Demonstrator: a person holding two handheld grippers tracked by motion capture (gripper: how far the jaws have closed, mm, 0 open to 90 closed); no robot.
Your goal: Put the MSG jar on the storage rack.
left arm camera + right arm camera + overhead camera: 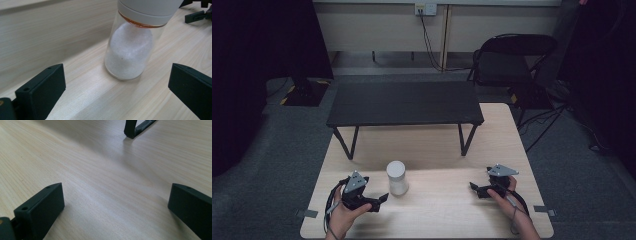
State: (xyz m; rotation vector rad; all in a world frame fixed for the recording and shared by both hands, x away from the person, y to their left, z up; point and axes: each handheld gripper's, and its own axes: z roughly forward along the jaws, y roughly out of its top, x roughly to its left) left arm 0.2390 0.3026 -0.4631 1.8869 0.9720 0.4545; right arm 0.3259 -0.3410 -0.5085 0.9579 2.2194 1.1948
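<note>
- Closest to the camera: the left gripper (113, 82), jaws spread wide and empty, pointed straight at the jar (128, 50), which stands just in front of it and isn't touched by either jaw.
- The jar is clear glass with a chunky white cap (147, 10) and a thin orange ring just under the cap. Inside is white powder or fine grains, filled most of the way up. It stands upright on the table (437, 205), front-left of centre, in front of the little black bench (404, 102).
- What I'd worry about: it's tall and narrow, and that big cap probably makes it top-heavy. If one jaw hits the glass before the other, my guess is it skids or tips on the smooth wood.
- Glass is slick too, so a pinch low on the round body could let it slip or twist when lifted. Grabbing nearer the cap looks safer to me.
- If the cap isn't on tight and the jar falls, that powder goes everywhere. I can't tell from here how tight it is.
- The right gripper (484, 189) sits well off to the right, jaws also apart, nothing in them, just over bare table.
- Behind the table there's a folding chair (512, 60) and a wall socket (426, 9) with a cable hanging down.
</note>
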